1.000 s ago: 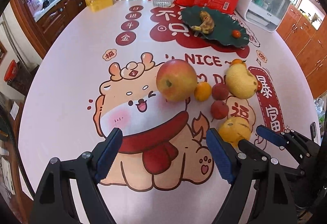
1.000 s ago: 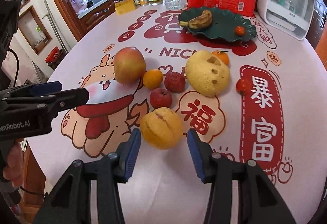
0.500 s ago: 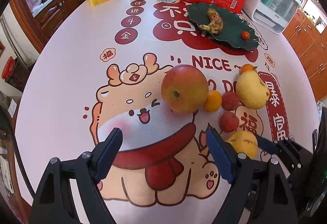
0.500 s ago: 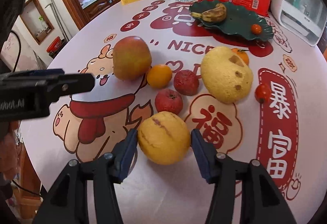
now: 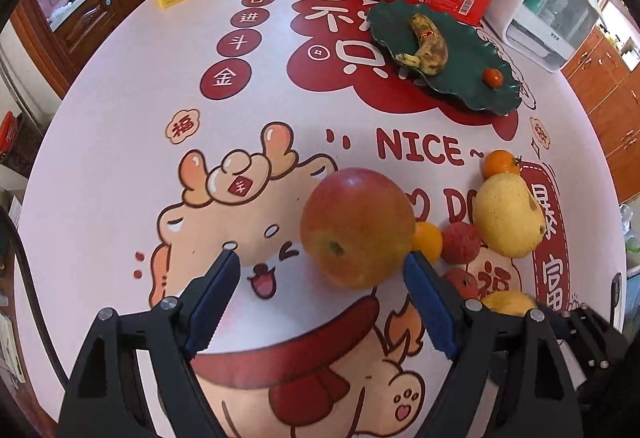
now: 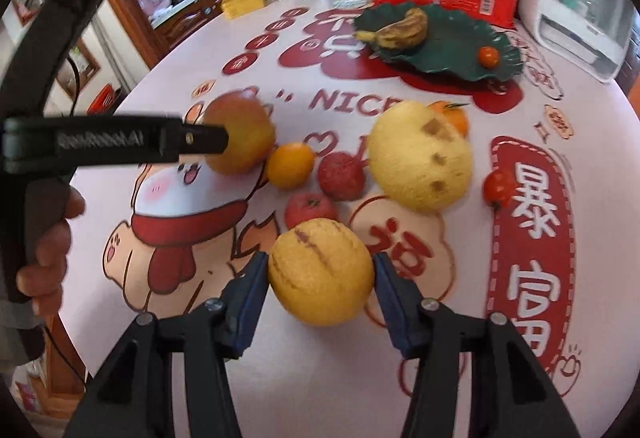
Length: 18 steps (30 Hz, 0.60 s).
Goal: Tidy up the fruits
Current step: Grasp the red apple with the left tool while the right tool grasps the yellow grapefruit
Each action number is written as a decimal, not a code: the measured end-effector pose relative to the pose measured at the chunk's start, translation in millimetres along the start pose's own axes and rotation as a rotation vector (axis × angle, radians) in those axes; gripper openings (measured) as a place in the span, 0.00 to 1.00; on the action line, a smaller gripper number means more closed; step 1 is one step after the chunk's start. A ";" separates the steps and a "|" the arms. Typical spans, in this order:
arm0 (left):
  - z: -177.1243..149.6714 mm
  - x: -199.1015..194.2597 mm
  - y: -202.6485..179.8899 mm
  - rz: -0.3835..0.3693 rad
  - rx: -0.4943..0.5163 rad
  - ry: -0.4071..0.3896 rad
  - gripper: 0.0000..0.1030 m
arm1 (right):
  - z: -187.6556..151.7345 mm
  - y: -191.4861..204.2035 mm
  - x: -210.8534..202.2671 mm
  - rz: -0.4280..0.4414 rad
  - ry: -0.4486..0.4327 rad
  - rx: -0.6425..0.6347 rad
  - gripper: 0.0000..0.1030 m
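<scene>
1. Left hand-held gripper (image 5: 320,280): jaws spread wide, nothing pinched; red apple (image 5: 357,228) sits just ahead, near its right pad.
2. Apple = landmark. Right of it on the table (image 5: 120,142): small orange (image 5: 428,240), touching.
3. Right hand-held gripper (image 6: 320,280): jaws closing, pads tight vs both sides of yellow melon (image 6: 321,272), right & nearer than apple.
4. Green plate (image 5: 460,78) w/ banana (image 5: 428,44): far behind apple, right.

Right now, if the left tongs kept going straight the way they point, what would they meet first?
Most likely the big red apple. It sits just ahead of the open left tongs, nearer their right-side pad, with nothing in between. Depth is hard to judge through the fisheye, so they might reach the tablecloth just short of it.
</scene>
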State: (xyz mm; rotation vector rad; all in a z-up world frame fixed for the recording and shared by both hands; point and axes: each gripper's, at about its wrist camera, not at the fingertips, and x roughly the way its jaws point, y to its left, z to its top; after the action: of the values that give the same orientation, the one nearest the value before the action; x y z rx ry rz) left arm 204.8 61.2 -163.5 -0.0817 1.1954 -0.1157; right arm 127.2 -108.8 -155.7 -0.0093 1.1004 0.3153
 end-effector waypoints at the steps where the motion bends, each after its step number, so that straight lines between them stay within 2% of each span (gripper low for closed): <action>1: 2.1 2.8 -1.1 -0.002 0.002 0.004 0.80 | 1.9 -3.7 -3.1 -0.005 -0.007 0.011 0.51; 15: 21.5 27.7 -17.7 -0.043 0.037 0.031 0.80 | 15.5 -34.2 -15.3 -0.051 -0.044 0.114 0.51; 18: 24.8 34.9 -18.3 -0.050 0.035 0.041 0.76 | 15.9 -34.9 -14.1 -0.053 -0.041 0.123 0.51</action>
State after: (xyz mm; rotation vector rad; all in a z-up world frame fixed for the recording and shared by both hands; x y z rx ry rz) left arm 239.7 38.5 -184.3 -0.0791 1.2324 -0.1830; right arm 144.2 -143.1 -141.2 0.0766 1.0755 0.1995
